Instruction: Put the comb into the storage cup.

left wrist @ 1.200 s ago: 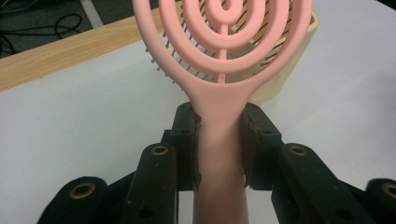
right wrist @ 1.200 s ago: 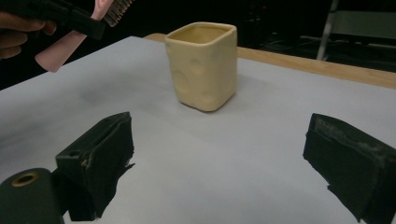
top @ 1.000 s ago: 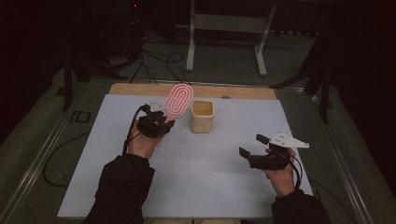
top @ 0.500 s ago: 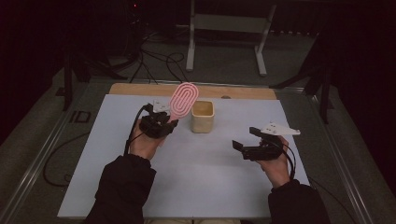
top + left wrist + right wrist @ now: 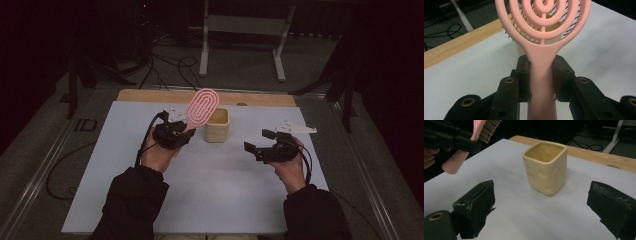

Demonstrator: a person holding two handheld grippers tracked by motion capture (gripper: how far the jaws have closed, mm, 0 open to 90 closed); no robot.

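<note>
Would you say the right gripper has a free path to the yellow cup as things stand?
Probably yes: the right gripper is open, facing the yellow cup, with bare white table between them; the pink brush stays off to the side.

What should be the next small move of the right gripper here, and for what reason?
Probably ease the right gripper forward until its open fingers stand either side of the yellow cup. The cup stands upright and free on the white table, ahead of the fingers, not yet between them. The left gripper is shut on the pink brush, held beside the cup, so steadying the cup seems sensible.
</note>
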